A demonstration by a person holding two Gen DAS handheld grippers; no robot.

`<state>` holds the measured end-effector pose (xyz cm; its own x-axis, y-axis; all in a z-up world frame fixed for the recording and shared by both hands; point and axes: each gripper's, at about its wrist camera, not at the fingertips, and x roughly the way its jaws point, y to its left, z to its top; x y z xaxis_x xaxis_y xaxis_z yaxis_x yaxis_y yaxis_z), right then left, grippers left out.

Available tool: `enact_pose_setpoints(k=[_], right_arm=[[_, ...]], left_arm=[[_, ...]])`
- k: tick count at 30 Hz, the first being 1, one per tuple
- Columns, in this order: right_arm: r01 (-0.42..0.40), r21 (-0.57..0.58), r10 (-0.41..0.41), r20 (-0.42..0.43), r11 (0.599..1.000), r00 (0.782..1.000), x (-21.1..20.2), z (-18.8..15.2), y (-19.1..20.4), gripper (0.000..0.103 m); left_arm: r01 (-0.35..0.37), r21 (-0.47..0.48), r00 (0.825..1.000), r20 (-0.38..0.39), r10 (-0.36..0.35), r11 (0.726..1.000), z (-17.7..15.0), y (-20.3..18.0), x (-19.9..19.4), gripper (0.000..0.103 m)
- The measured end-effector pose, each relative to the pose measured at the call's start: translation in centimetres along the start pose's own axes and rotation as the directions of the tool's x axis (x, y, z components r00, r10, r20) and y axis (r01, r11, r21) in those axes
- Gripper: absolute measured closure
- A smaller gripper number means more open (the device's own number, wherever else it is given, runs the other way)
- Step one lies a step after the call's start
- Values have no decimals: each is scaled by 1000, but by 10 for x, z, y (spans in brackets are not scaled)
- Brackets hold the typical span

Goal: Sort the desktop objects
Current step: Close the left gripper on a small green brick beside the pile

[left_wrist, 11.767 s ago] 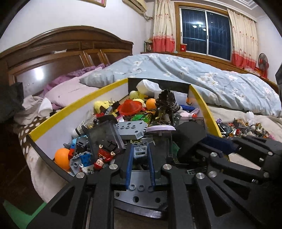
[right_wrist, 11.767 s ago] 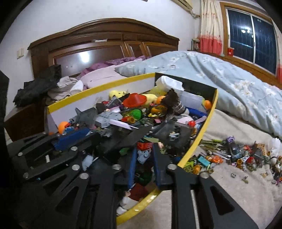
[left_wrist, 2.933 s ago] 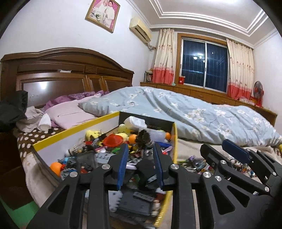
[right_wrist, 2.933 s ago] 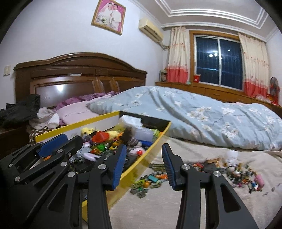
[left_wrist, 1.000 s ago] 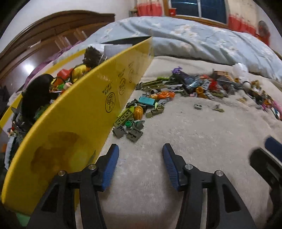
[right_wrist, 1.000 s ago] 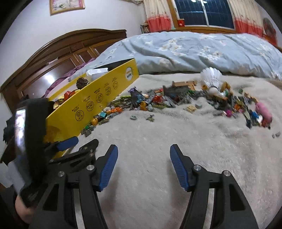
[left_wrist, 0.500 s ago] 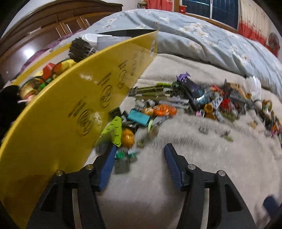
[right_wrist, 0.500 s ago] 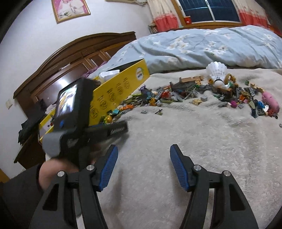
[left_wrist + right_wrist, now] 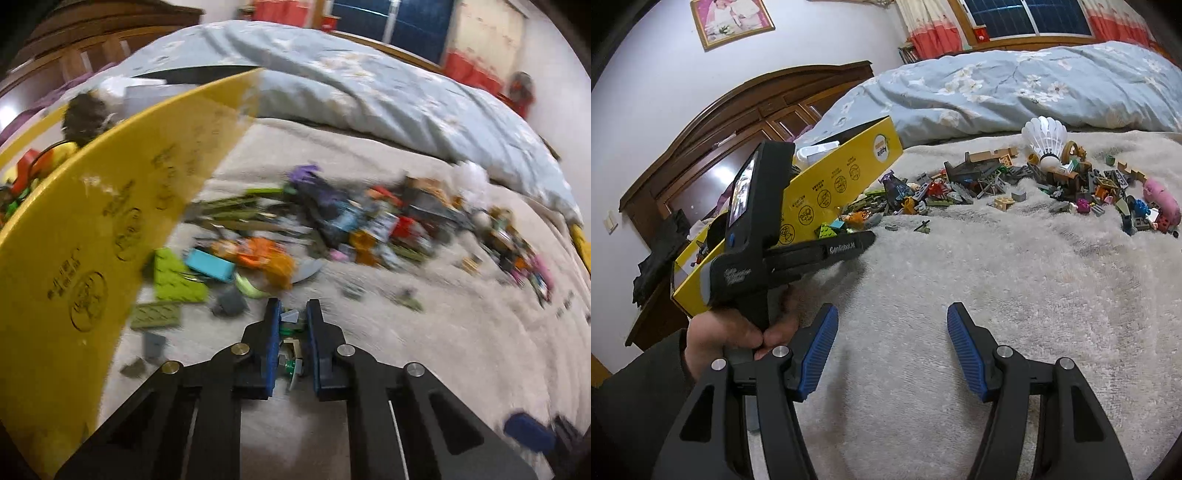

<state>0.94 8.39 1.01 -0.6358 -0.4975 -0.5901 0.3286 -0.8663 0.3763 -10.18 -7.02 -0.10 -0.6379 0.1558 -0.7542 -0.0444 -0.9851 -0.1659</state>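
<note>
Left wrist view, lower centre: left gripper point(image 9: 292, 323) pinches a small clump of toy bricks point(image 9: 291, 318) beside the yellow box point(image 9: 92, 236); loose pieces could slip free. Right gripper point(image 9: 892, 334) gapes wide, empty

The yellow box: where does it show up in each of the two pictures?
Left wrist view: the yellow box fills the left side, its printed wall curving up to top centre.
Right wrist view: it lies left of centre, partly behind the left gripper.
Shared landmark: the lime-green plate beside the wall.
</note>
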Motion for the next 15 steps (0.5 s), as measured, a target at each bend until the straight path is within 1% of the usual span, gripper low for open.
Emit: enact_pose_setpoints(k=[3,5,6,8,9,10,11,12,14,15], right_arm=[[38,56,-41,48,998,998,-8,3,-13,41],[47,85,-54,78,995,996,-13,10,-23,41],[61,74,-67,81,995,994,-14,13,-24,41],[110,-12,-109,74,994,991,-10,21,-15,41],[118,-56,-115,64,991,991,-6,22,-8,41],[120,-98,-115,51,988,992,-2,22,-1,41],[123,-138,-119,38,983,992,2,20,7,41],[128,-169,-125,27,977,992,5,17,13,41],[131,-240,-135,-3,962,991,14,10,27,41],[125,-267,-132,-11,956,991,16,7,32,41]], left_arm=[[84,41,996,-13,-84,996,-21,-6,-22,89],[152,62,988,-5,-152,987,-39,-2,-44,89],[202,73,979,5,-203,977,-50,2,-57,89],[260,122,965,5,-262,958,-63,4,-71,88],[280,169,959,-4,-284,945,-72,5,-77,88],[292,196,956,-18,-294,936,-75,5,-78,87],[302,235,953,-43,-301,924,-83,7,-79,82],[319,264,947,-58,-315,910,-90,10,-82,81],[346,281,937,-51,-345,895,-98,19,-91,79],[353,280,934,-54,-352,893,-102,23,-95,78]])
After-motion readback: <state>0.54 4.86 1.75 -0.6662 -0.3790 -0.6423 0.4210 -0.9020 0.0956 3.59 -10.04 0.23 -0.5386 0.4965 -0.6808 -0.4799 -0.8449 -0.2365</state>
